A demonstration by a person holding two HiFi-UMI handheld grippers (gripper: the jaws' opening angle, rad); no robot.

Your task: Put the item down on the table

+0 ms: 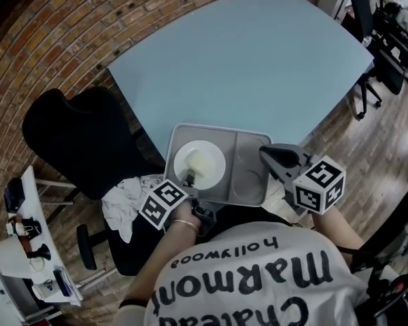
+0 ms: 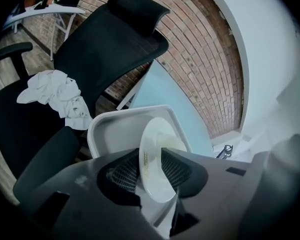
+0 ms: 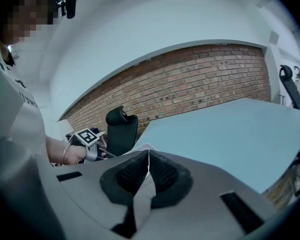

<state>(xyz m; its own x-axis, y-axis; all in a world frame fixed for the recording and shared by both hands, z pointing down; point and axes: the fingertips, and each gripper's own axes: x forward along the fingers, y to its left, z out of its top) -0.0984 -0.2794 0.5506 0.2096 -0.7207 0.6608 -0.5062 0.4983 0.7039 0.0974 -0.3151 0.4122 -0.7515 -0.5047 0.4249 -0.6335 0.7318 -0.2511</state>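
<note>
A grey two-compartment tray (image 1: 251, 172) sits at the near edge of the pale blue table (image 1: 245, 66), partly over my lap. A white plate (image 1: 200, 161) lies in its left compartment. My left gripper (image 1: 189, 180) is at the plate's near rim. In the left gripper view the plate (image 2: 157, 154) stands edge-on between the jaws of my left gripper (image 2: 151, 156), which are wider apart than the thin rim, with the tray (image 2: 115, 129) behind. My right gripper (image 1: 266, 153) is shut on the tray's right rim; a thin white edge shows between the pads of that gripper (image 3: 149, 156).
A black office chair (image 1: 75, 141) stands left of the tray with a white cloth (image 1: 126, 199) on its seat. A brick wall (image 1: 54, 39) runs along the table's left side. More chairs (image 1: 381, 39) stand at the far right, and a small white desk (image 1: 27, 250) at the near left.
</note>
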